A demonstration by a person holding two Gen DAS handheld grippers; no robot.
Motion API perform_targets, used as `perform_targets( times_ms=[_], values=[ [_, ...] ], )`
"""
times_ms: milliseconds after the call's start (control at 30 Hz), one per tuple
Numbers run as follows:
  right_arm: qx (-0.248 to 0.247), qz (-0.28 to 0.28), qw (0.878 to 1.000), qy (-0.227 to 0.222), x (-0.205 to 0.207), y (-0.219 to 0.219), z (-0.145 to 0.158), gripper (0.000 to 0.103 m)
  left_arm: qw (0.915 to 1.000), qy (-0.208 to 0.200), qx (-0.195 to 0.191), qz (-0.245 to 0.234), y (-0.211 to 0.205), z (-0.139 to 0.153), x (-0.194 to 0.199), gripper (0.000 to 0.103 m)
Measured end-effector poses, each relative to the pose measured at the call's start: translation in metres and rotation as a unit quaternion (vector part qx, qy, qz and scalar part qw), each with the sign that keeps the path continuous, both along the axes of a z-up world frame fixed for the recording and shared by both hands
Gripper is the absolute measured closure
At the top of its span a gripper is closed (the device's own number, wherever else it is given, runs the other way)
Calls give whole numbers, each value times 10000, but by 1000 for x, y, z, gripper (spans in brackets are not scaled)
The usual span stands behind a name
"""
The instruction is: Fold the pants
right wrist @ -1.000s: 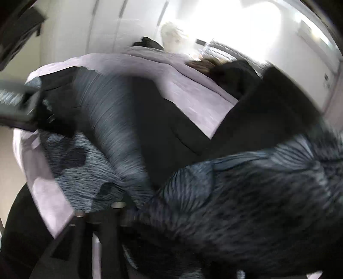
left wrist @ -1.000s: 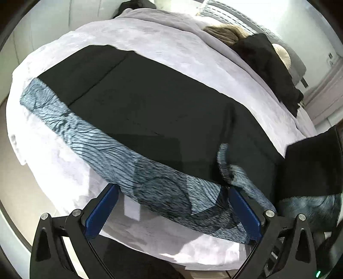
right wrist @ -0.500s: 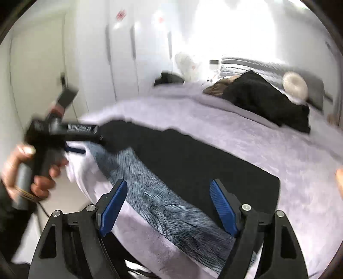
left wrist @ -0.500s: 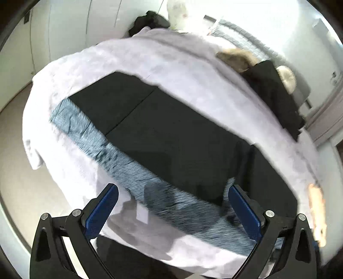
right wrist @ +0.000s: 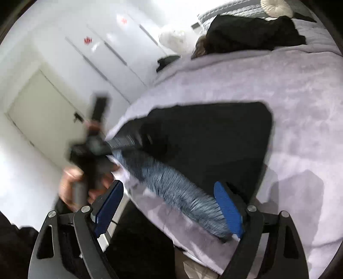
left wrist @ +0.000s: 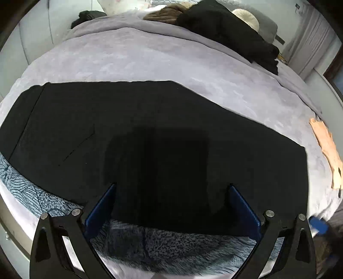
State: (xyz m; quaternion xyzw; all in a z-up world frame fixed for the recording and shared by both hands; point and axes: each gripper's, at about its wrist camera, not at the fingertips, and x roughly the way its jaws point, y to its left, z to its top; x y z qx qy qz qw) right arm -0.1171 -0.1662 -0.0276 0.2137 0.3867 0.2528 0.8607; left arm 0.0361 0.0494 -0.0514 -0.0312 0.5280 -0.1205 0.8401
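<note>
Left wrist view looks down on black pants (left wrist: 150, 133) spread flat across a pale lilac blanket (left wrist: 150, 58) covering a bed, with a blue-grey patterned band (left wrist: 171, 246) running along the pants' near edge. Left gripper (left wrist: 171, 206) hovers over that near edge with its blue-padded fingers (left wrist: 100, 208) spread wide and nothing between them; whether the tips touch the cloth cannot be told. At the head of the bed lie a heap of dark clothing (left wrist: 227, 32) and a round cream cushion (left wrist: 246, 18), and a peach-coloured cloth (left wrist: 328, 150) lies at the bed's right side. Right wrist view, somewhat blurred, shows the same pants (right wrist: 210, 139) from the side, folded into a short block with the patterned band (right wrist: 178, 191) along the bed's edge. Right gripper (right wrist: 169, 208) is also spread wide and holds nothing, one blue finger (right wrist: 227, 210) close beside the end of the band. White wardrobe doors (right wrist: 111, 49) stand behind
</note>
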Motion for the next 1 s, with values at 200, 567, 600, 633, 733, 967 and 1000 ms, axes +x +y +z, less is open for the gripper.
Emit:
perform_targets(
  times_ms=[200,567,600,633,733,967,1000],
  values=[
    [276,15,9995,-180,75,-27,0,13,9996,80,-240,111,13,-6,0,0],
    [563,757,9955,71,50,-12,-6,12,10000,-1,-28,80,4,-7,-1,0],
    [514,915,9939,344,37,-6,-17,12,10000,1,-18,85,2,-7,0,0],
    [452,1130,9910,550,23,0,-27,12,10000,10,0,83,-5,-8,5,0],
    [-217,1767,9820,636,-12,21,-36,12,9999,84,-7,109,-9,-6,9,0],
    [-360,1509,9878,-147,-11,15,4,12,9990,-407,-98,-184,-29,40,-26,0],
    [-260,1445,9887,-292,-7,10,9,12,9982,-485,-27,-339,-36,43,-33,0]
  ],
)
